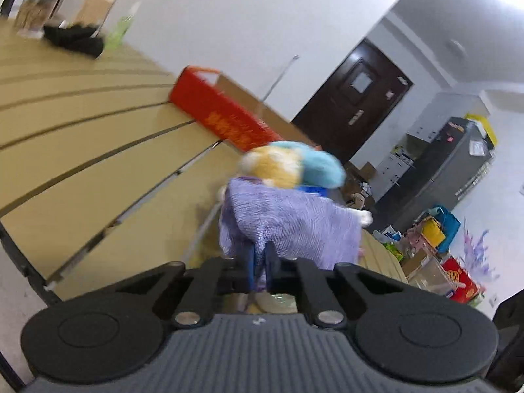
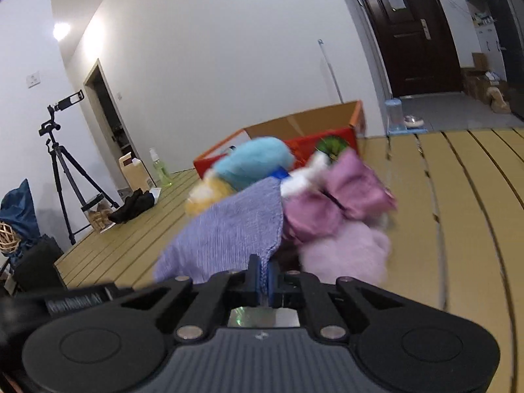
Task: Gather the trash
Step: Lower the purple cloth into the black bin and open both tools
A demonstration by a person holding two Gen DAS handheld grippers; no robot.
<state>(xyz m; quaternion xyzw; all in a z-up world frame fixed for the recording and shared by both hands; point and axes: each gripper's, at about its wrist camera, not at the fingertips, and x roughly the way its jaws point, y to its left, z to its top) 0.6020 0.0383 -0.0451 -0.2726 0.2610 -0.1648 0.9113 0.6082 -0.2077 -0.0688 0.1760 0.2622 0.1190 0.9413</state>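
Note:
A lavender knit cloth (image 1: 288,219) is pinched at two edges. My left gripper (image 1: 259,255) is shut on one edge. My right gripper (image 2: 263,271) is shut on another edge of the same cloth (image 2: 229,232). Soft items rest on the cloth: a blue and yellow plush toy (image 1: 294,163), also in the right wrist view (image 2: 249,167), a pink bow-shaped fabric piece (image 2: 340,196) and a pale pink fluffy item (image 2: 347,249). An open red cardboard box (image 2: 327,131) stands behind them on the wooden slatted table (image 2: 458,196); it also shows in the left wrist view (image 1: 222,111).
A green spray bottle (image 2: 160,167), a black cloth (image 2: 132,208), a small cardboard box (image 2: 136,172) and a clear jar (image 2: 95,213) sit at the table's far end. A tripod (image 2: 62,177) stands beyond it. Boxes and bags (image 1: 435,245) clutter the floor past the table.

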